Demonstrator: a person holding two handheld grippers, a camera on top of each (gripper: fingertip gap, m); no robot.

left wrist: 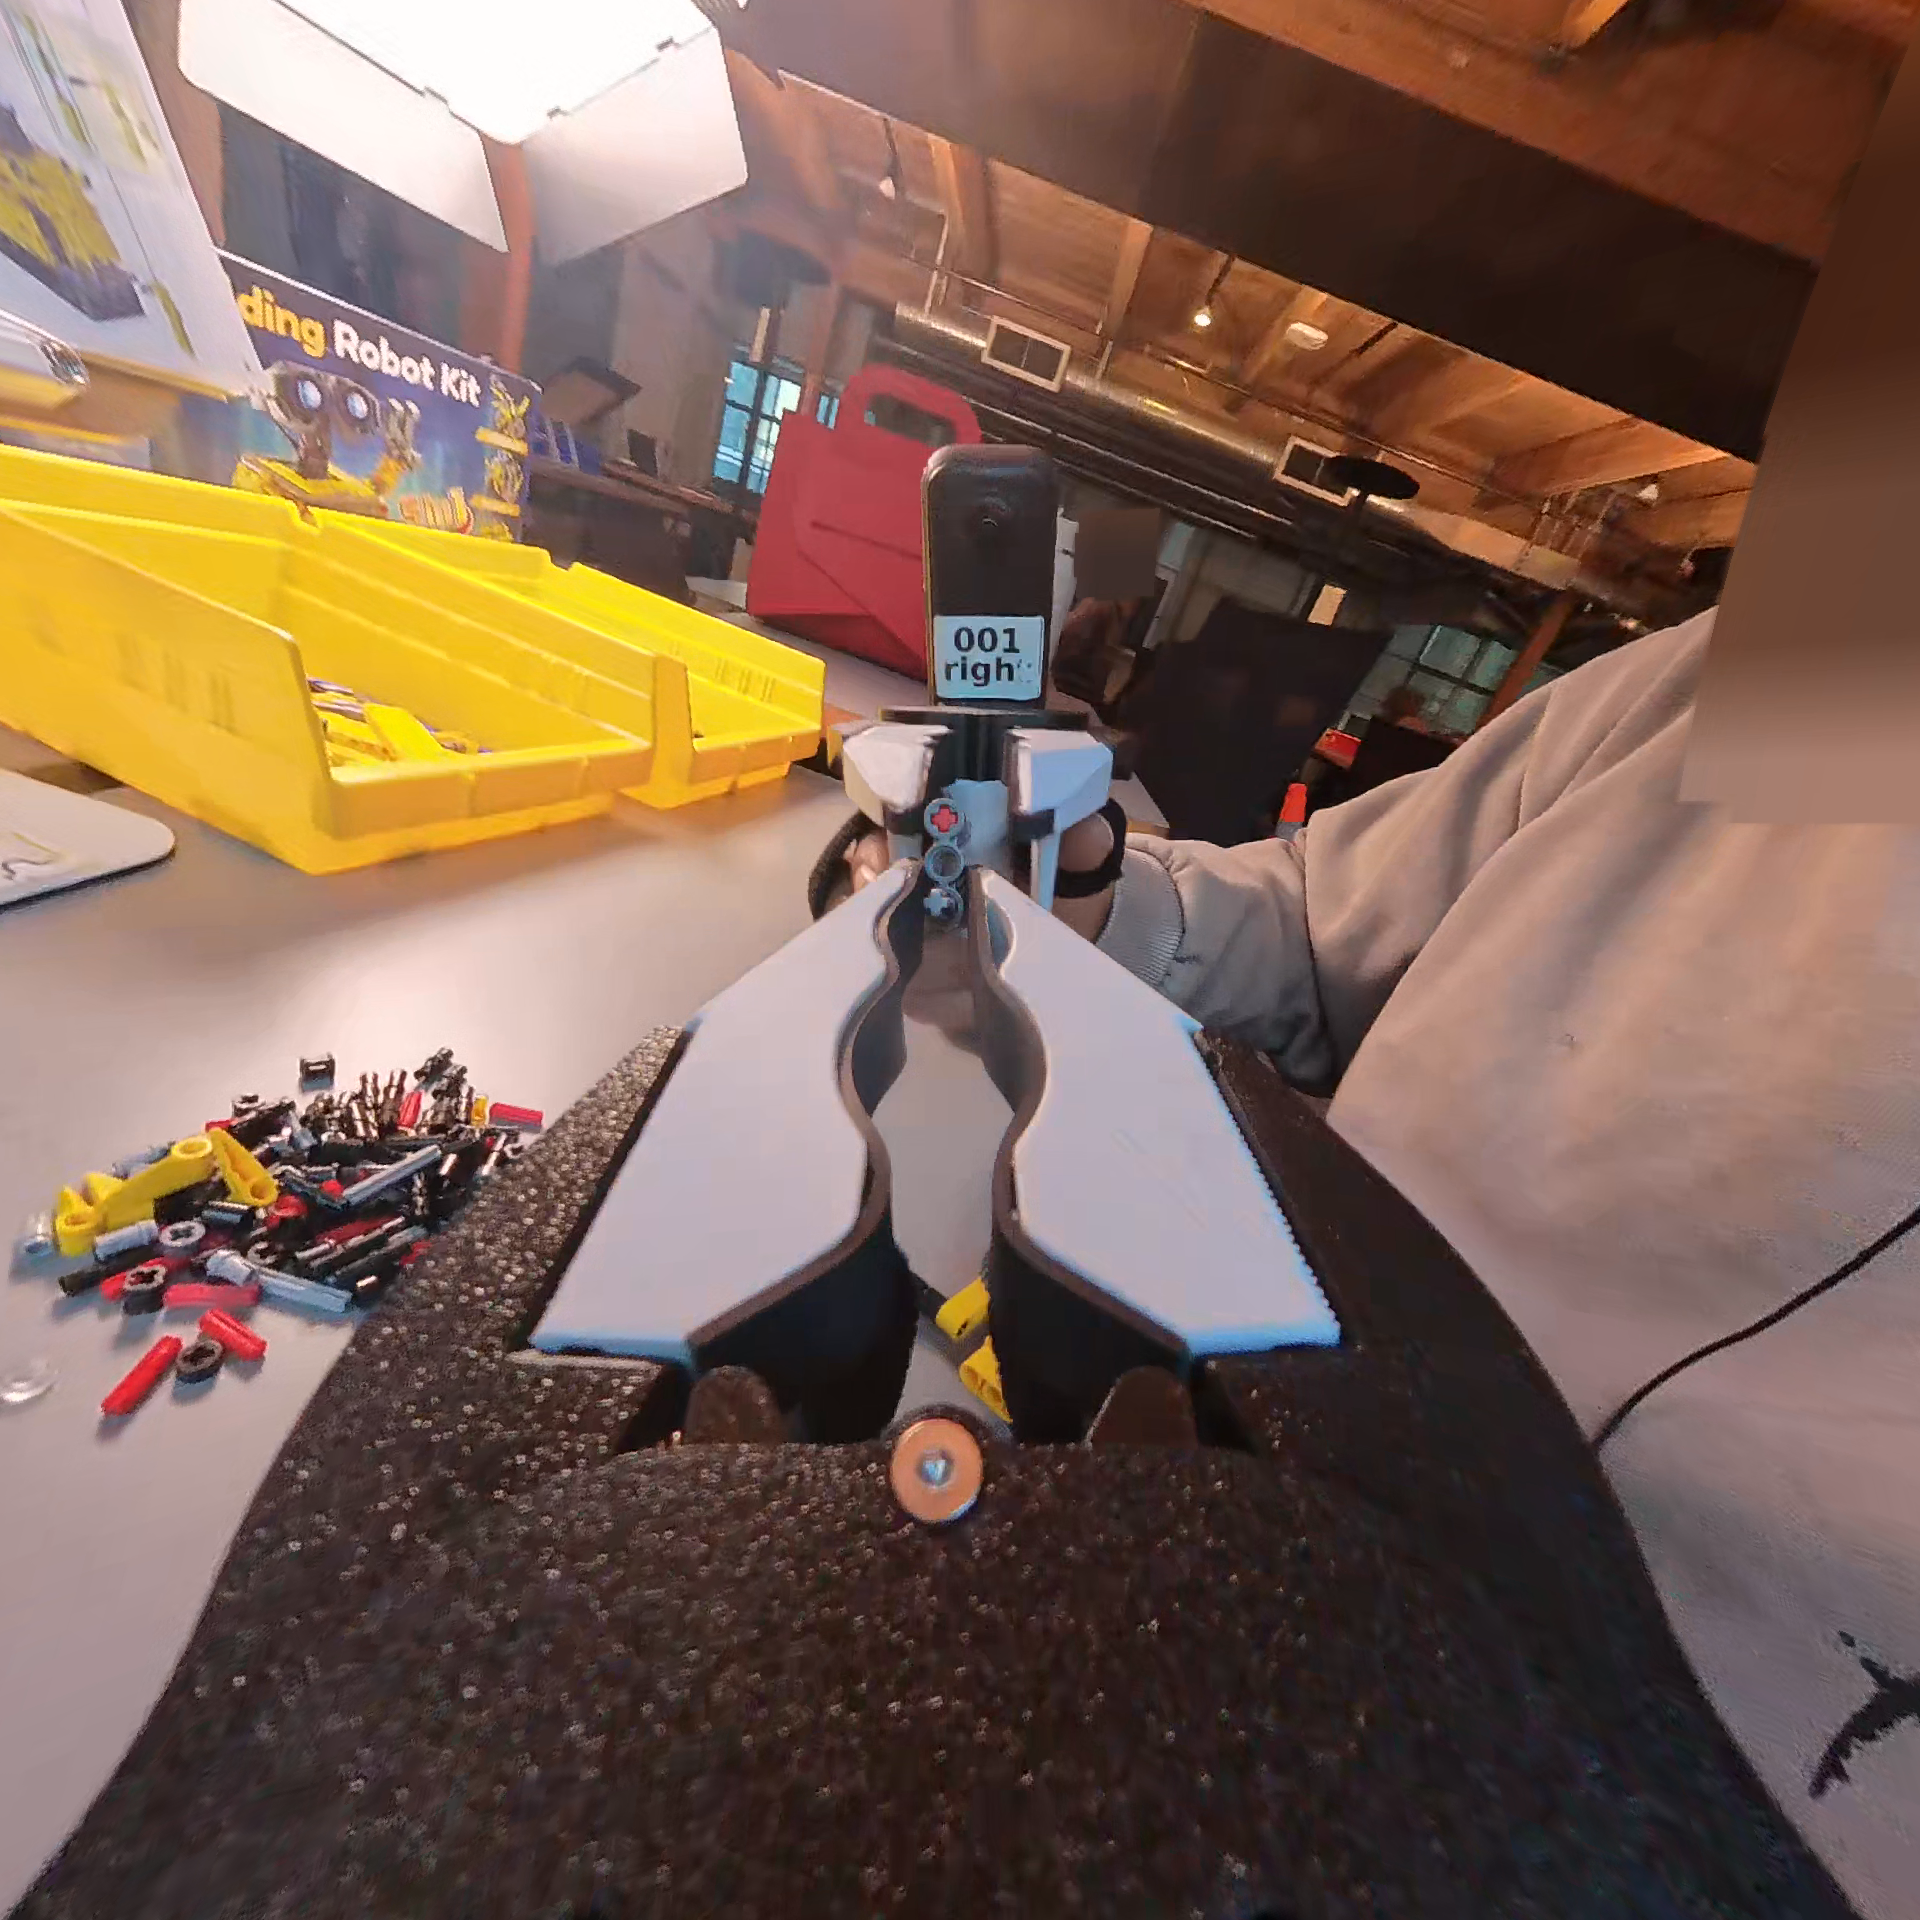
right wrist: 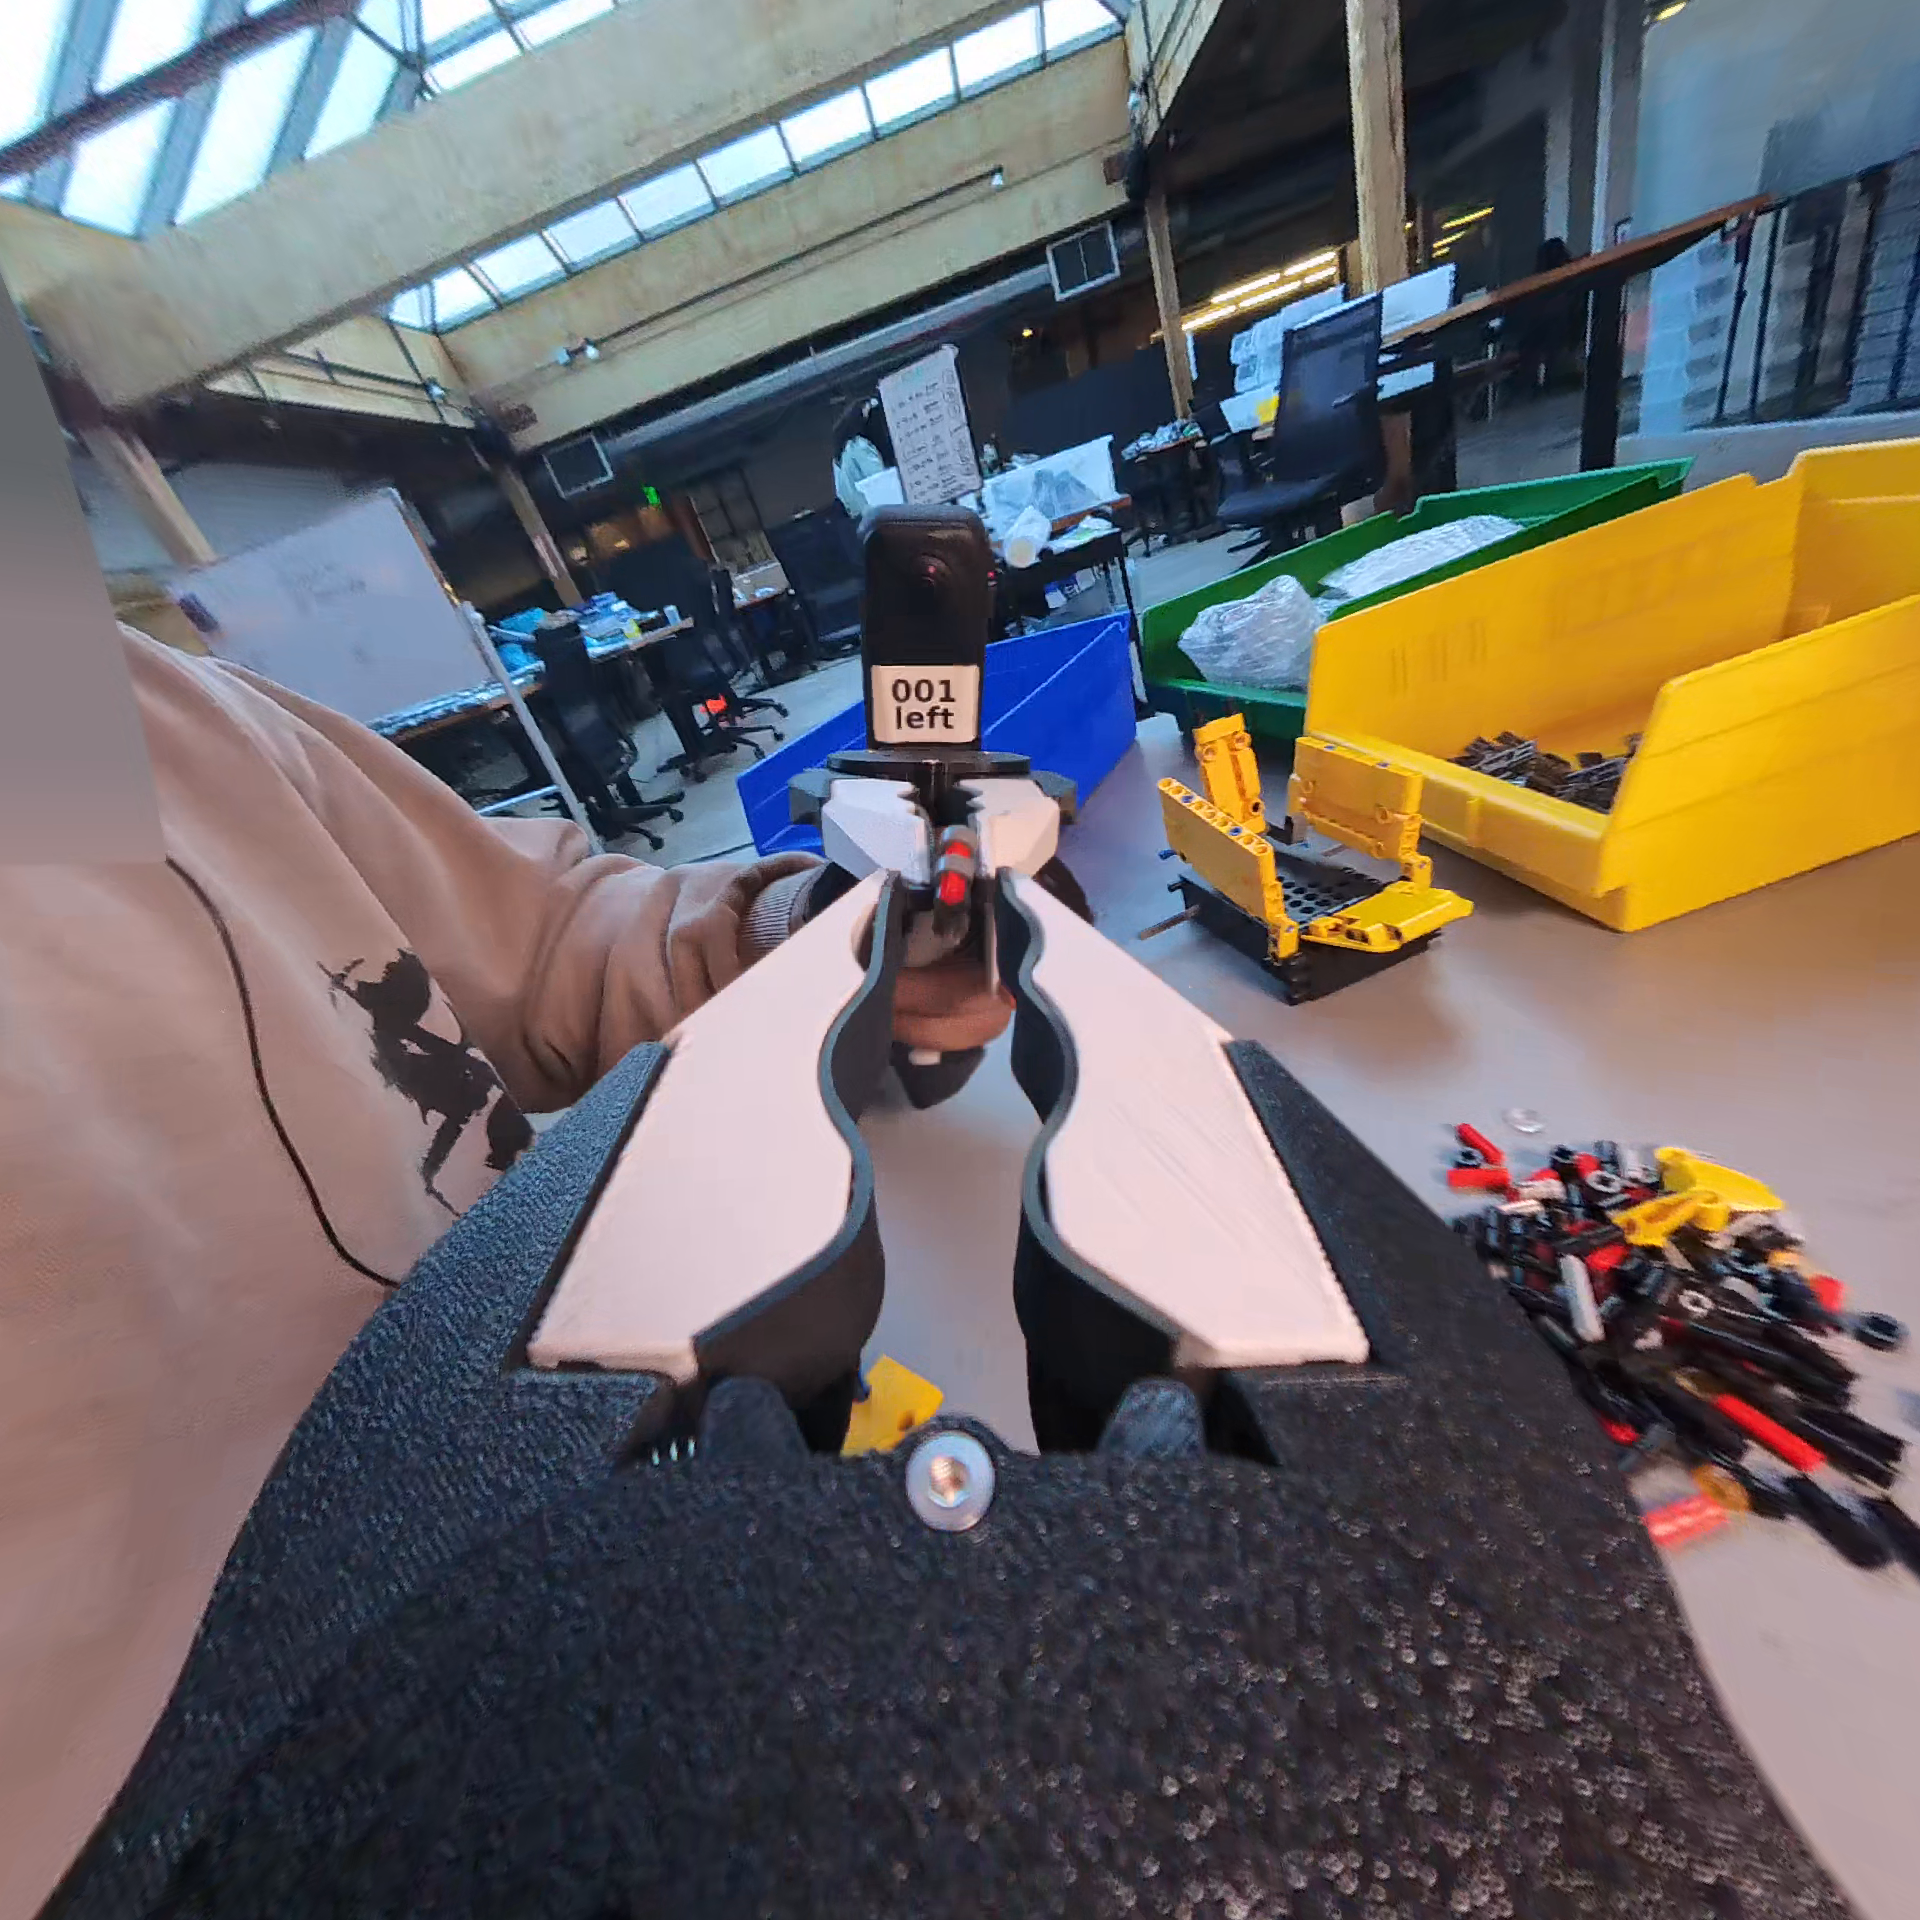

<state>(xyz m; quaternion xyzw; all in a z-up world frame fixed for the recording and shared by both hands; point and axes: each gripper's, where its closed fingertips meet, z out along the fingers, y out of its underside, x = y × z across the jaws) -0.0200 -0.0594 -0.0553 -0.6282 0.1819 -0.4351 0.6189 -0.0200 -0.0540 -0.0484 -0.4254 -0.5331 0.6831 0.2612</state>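
Where the two claws meet tip to tip above the table (left wrist: 499, 997), a short grey beam (left wrist: 943, 862) with three holes stands upright between them, a red cross-shaped pin in its top hole. The left claw (left wrist: 940, 883) is clenched on the lower end of that beam, its white fingers pressed against both sides. The right claw (right wrist: 945, 888) faces it from 12 o'clock in the left wrist view. Its tips stand narrowly apart on either side of the same grey and red piece, but I cannot tell whether they press on it. Each claw is held by a hand in a pale sweatshirt sleeve (left wrist: 1299, 925).

Under the left claw, at 6 o'clock of its fingers, a small yellow piece (left wrist: 966, 1309) lies on the table. A loose pile of small parts (left wrist: 281, 1195), black, red, grey and yellow, lies at 8 o'clock in the left wrist view and at 4 o'clock in the right wrist view.

Farther out in the left wrist view, yellow bins (left wrist: 468, 665) sit at 10 o'clock, with a printed kit box (left wrist: 395, 416) behind them and a red bag (left wrist: 842, 540) near 12 o'clock. In the right wrist view a half-built yellow and black model (right wrist: 1309, 894) stands on the table at 2 o'clock, just beside a yellow bin (right wrist: 1662, 727) that holds dark parts. A green bin (right wrist: 1455, 520) with a clear plastic bag and a blue bin (right wrist: 1039, 686) stand behind it.
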